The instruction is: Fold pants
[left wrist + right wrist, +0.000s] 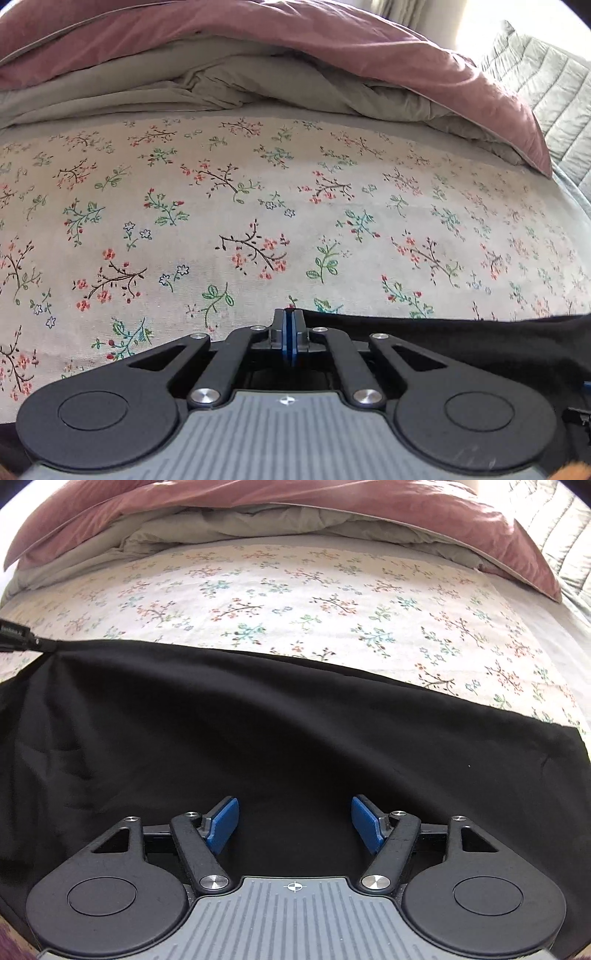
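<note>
Two grippers work over one pair of black pants (pixel 258 720), smooth matte cloth spread on a floral cotton sheet (pixel 295 590). At left, the left gripper (pixel 291 321) pinches the pants' edge; the right gripper (pixel 294 821) hovers spread, blue pads (pixel 223 823) apart. One pink-and-grey duvet (pixel 295 513) lies bunched behind.

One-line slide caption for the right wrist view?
Right gripper open above black pants spread on a floral sheet, while the left gripper pinches the far corner of the pants.
</note>
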Motion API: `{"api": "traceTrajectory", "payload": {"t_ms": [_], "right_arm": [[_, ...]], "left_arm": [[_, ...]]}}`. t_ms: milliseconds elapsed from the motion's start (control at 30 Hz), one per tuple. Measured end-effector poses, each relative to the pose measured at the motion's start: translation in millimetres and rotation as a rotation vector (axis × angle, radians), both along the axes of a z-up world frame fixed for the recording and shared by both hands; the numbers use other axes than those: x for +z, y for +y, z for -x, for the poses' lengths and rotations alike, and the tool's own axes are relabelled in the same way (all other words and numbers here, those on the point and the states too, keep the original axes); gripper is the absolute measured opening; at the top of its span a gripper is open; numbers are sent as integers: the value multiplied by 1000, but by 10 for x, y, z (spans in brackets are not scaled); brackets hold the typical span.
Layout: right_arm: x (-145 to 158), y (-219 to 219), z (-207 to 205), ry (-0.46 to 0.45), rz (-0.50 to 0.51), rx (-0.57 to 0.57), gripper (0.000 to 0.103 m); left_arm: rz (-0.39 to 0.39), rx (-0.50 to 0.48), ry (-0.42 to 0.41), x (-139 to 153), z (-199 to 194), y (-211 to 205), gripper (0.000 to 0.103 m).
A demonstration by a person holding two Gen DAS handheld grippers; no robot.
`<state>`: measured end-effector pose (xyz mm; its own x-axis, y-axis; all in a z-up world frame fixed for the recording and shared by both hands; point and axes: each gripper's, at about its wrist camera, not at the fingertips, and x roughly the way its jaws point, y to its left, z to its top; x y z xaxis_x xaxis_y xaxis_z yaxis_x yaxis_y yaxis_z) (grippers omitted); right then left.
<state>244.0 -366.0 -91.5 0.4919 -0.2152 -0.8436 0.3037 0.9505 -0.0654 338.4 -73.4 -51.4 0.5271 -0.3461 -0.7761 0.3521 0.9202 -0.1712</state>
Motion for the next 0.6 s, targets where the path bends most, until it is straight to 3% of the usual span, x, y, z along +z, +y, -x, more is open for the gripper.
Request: {"api": "traceTrajectory", "payload": {"t_ms": [167, 267, 333, 433, 600], "right_arm": [[18, -147, 11, 8, -18, -48, 68], [49, -356, 42, 3, -43, -110, 68], [99, -515, 89, -16, -60, -152, 68], [224, -762, 224, -73, -91, -200, 68], [366, -1358, 481, -160, 32, -392, 69]], "left_arm": [[22, 89, -22, 117, 30, 154, 24], [91, 126, -29, 241, 123, 304, 26], [104, 122, -39, 310, 263, 371, 42], [120, 125, -36, 327, 552, 481, 48], [94, 111, 41, 158, 953, 592, 50]]}}
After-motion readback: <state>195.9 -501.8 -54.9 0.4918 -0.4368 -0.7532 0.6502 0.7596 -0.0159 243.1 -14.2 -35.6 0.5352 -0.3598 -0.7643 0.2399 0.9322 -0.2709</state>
